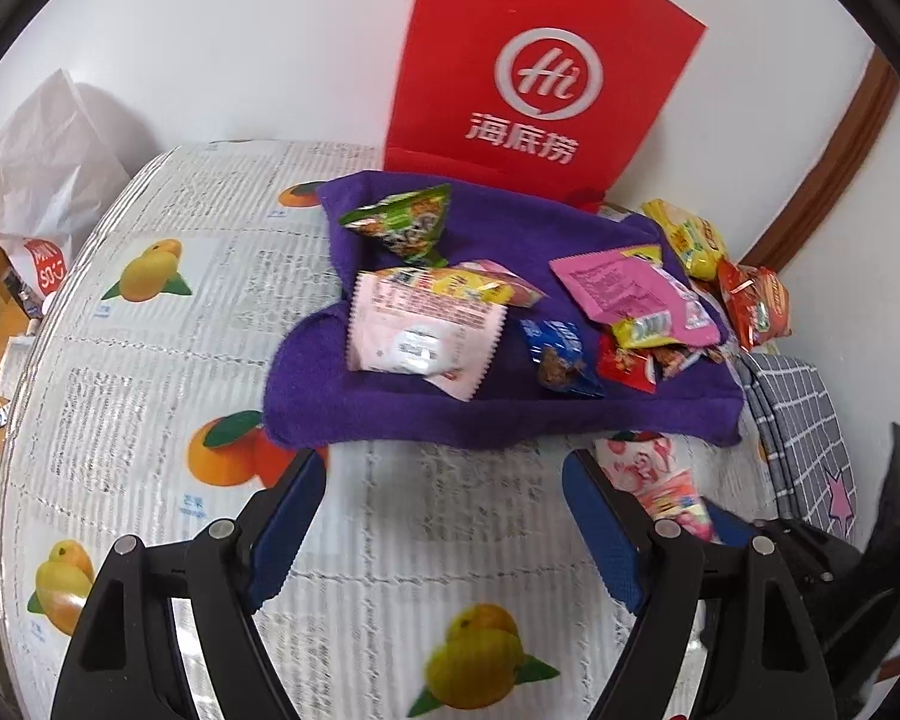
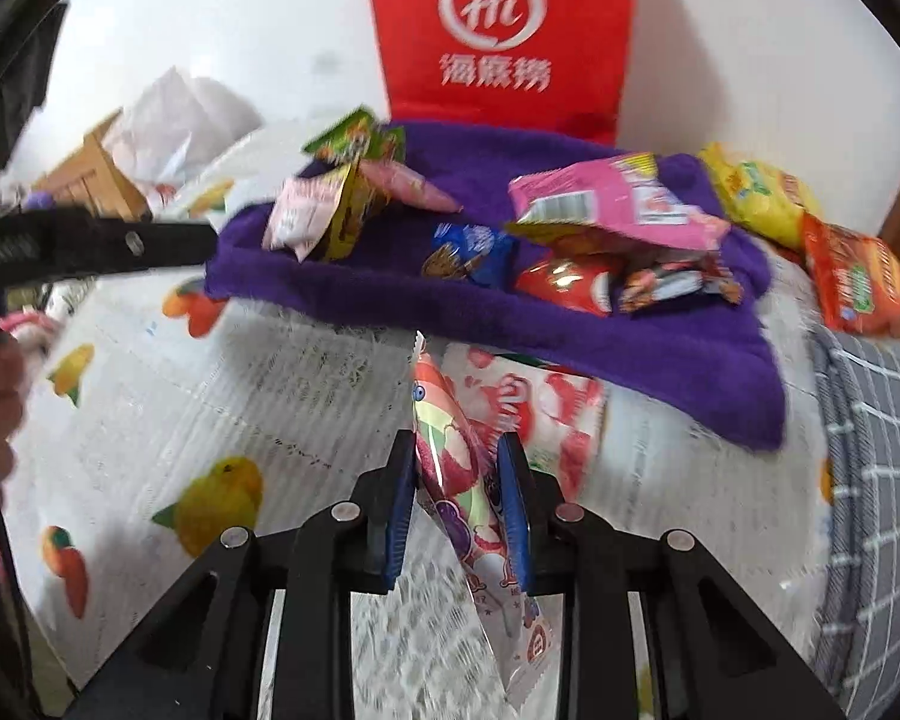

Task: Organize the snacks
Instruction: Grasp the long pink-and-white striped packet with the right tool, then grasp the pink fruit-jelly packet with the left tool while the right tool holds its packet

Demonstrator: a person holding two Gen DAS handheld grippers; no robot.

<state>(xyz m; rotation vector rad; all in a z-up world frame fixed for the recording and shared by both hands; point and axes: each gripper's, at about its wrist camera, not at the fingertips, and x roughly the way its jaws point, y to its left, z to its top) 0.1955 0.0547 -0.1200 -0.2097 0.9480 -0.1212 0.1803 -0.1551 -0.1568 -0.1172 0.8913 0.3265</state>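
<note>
The right claw pinches a light, crinkly candy packet mid-body above the near counter; the left claw hangs open. Farther back, slippery snack packets crowd a purple towel.

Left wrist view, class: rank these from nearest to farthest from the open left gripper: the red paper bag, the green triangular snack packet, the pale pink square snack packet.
1. Pale pink square snack packet, on the purple towel's near left part.
2. Green triangular snack packet, further back on the towel.
3. Red paper bag, upright against the wall behind.
</note>
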